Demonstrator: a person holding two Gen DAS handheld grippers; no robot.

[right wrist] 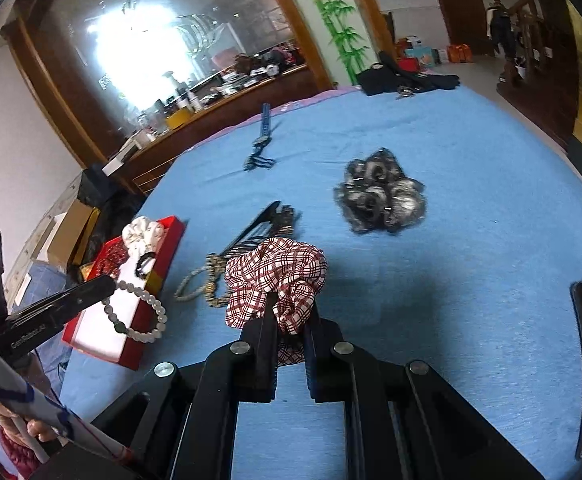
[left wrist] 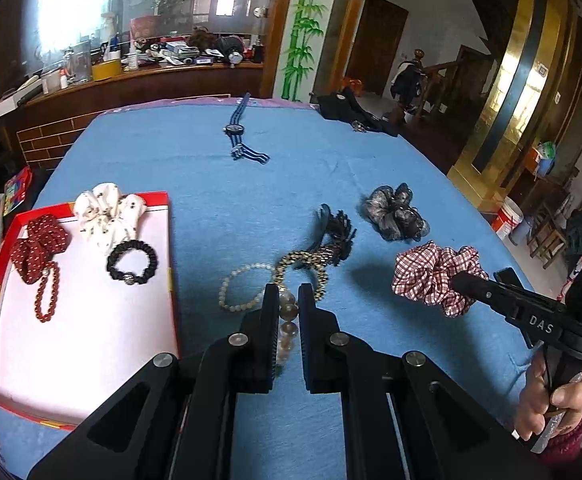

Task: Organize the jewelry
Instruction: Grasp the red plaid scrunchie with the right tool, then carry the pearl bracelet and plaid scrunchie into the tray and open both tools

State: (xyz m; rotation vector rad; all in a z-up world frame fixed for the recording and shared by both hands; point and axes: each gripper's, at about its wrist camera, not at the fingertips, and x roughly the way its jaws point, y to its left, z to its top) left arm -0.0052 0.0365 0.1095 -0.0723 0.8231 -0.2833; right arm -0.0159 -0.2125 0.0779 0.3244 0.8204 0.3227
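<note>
My left gripper (left wrist: 288, 292) is shut on a clear-bead bracelet (left wrist: 288, 312) and holds it above the blue cloth; it also shows in the right wrist view (right wrist: 139, 312), hanging over the red tray's edge. My right gripper (right wrist: 291, 300) is shut on a red-and-white plaid scrunchie (right wrist: 279, 272), also seen in the left wrist view (left wrist: 435, 272). The red tray (left wrist: 91, 340) holds a white scrunchie (left wrist: 109, 216), a red dotted scrunchie (left wrist: 37, 248), a red bead bracelet (left wrist: 47, 296) and a black bracelet (left wrist: 133, 262).
On the blue cloth lie a pale bead bracelet (left wrist: 235, 288), a gold-patterned bracelet (left wrist: 307, 268), a black hair clip (left wrist: 335, 228), a grey scrunchie (left wrist: 397, 212) and a striped watch (left wrist: 239, 132). A black garment (left wrist: 351, 112) lies at the far edge.
</note>
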